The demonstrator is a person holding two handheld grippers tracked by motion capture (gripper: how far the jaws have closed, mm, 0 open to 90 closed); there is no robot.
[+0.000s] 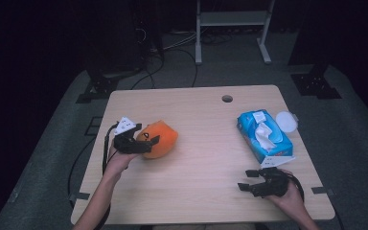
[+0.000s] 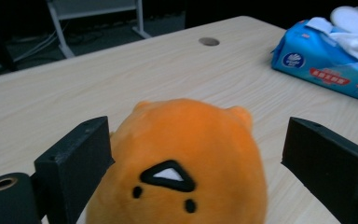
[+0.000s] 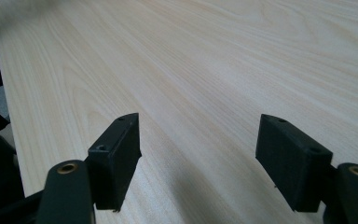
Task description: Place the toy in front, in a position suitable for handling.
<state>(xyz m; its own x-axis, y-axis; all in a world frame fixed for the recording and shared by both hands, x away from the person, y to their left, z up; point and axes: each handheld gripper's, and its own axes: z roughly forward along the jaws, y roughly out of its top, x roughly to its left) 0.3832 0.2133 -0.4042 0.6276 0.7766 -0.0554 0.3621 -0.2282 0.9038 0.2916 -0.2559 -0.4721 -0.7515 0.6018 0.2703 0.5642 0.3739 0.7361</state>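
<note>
An orange plush toy (image 1: 162, 137) with a small black-and-white face lies on the left part of the wooden table (image 1: 201, 167). My left gripper (image 1: 146, 139) is open, one jaw on each side of the toy. In the left gripper view the plush toy (image 2: 182, 154) sits between the jaws of my left gripper (image 2: 198, 140), with a gap showing at the right jaw. My right gripper (image 1: 247, 180) stays open low over bare wood near the table's front right. In its own view, my right gripper (image 3: 199, 135) has nothing between its jaws.
A blue pack of wipes (image 1: 264, 136) with a white sheet sticking out lies at the right, a round white lid (image 1: 286, 120) beside it. A cable hole (image 1: 227, 98) sits near the far edge. Cables and a metal frame stand on the floor beyond.
</note>
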